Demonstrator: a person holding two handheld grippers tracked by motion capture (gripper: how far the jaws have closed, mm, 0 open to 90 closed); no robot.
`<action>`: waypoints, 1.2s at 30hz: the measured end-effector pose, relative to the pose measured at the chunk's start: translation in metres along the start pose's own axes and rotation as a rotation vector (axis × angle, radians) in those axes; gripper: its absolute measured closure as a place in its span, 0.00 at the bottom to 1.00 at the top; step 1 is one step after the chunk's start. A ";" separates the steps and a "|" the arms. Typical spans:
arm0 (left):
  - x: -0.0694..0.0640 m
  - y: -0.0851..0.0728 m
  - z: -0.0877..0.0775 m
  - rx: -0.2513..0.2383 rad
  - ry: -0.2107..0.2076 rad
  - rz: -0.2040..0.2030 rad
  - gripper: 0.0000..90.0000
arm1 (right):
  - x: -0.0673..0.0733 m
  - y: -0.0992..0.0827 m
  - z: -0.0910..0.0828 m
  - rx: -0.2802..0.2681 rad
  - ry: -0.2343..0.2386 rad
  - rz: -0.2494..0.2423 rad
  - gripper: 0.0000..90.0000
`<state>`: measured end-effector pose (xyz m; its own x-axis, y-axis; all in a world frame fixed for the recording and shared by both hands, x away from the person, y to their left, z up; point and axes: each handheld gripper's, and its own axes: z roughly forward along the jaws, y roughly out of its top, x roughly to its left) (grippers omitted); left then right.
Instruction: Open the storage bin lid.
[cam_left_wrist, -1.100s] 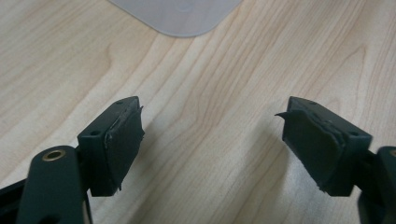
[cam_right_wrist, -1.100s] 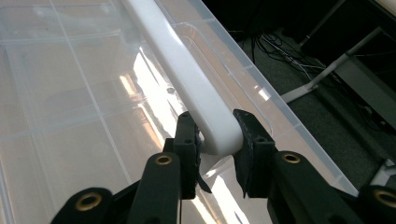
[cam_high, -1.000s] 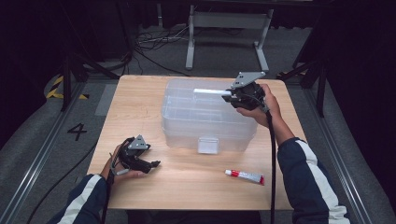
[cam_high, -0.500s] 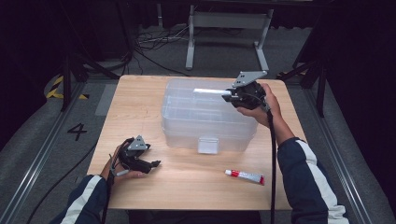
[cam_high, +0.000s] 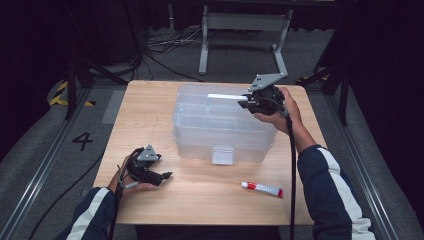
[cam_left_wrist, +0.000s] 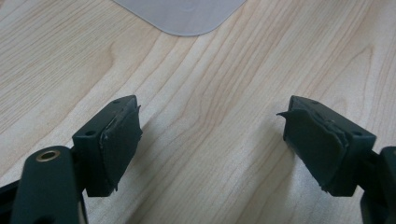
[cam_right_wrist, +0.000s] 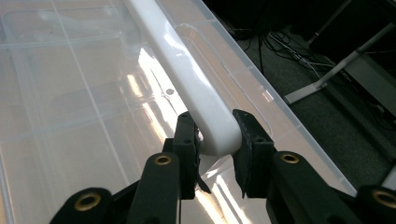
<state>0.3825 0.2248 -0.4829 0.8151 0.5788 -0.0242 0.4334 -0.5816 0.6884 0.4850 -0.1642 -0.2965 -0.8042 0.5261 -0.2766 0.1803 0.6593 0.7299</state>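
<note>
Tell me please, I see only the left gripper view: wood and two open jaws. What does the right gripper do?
Observer: The right gripper is shut on the white handle of the clear plastic box.
Operator: Is something else on the table?
Observer: Yes, a small red and white tube lies in front of the box, on the right.
Operator: Where is my left gripper?
Observer: The left gripper rests near the table's front left, apart from the box.

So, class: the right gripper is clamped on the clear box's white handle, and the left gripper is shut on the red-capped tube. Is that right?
Not quite. The left gripper is open, over bare table and holding nothing, as the left gripper view shows; the tube lies apart on the table. The right gripper is indeed clamped on the box's white handle.
</note>
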 end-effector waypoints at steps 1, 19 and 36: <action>0.000 0.000 0.000 0.000 0.000 0.000 0.22 | -0.001 0.001 0.000 0.001 0.004 0.002 0.81; 0.003 0.017 -0.010 -0.014 0.026 -0.003 0.32 | -0.021 0.015 0.000 0.019 0.031 0.065 0.81; 0.013 0.045 -0.038 -0.153 0.079 -0.015 0.48 | -0.032 0.023 0.002 0.032 0.034 0.092 0.80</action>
<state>0.3979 0.2280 -0.4250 0.7735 0.6336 0.0181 0.3768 -0.4826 0.7906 0.5160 -0.1648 -0.2721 -0.8022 0.5667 -0.1878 0.2716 0.6265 0.7306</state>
